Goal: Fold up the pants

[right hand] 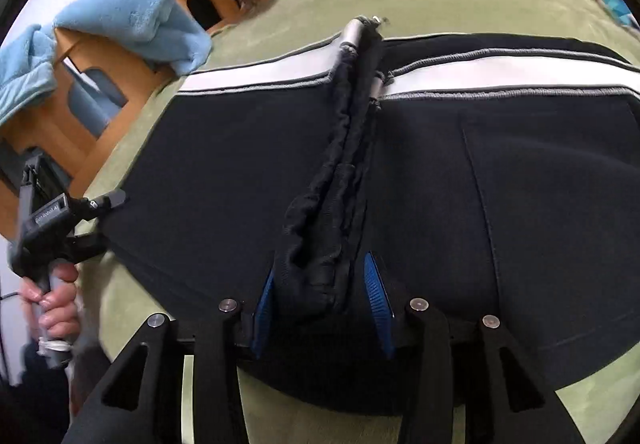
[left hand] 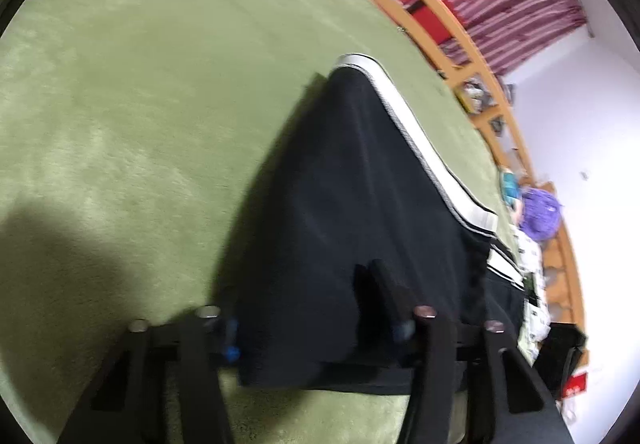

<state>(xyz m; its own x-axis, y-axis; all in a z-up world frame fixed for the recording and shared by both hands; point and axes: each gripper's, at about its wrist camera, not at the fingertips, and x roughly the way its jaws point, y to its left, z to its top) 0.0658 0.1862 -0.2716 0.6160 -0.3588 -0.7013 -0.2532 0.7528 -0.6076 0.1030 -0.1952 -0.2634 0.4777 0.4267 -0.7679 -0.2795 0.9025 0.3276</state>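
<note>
The right gripper (right hand: 320, 308) has its jaws spread around the bunched waistband of the pants (right hand: 440, 172). The left gripper (left hand: 316, 320) has its jaws spread over the pants' corner. The long axis runs sideways across both.

both wrist views close, sharing pants (left hand: 360, 204)

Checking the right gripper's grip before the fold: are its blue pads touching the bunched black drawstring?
Apart. The right wrist view shows the right gripper open, dark pants fabric showing between each of the blue pads and the drawstring.

No text is legible; the print on the left gripper (right hand: 64, 220) is blurred
</note>
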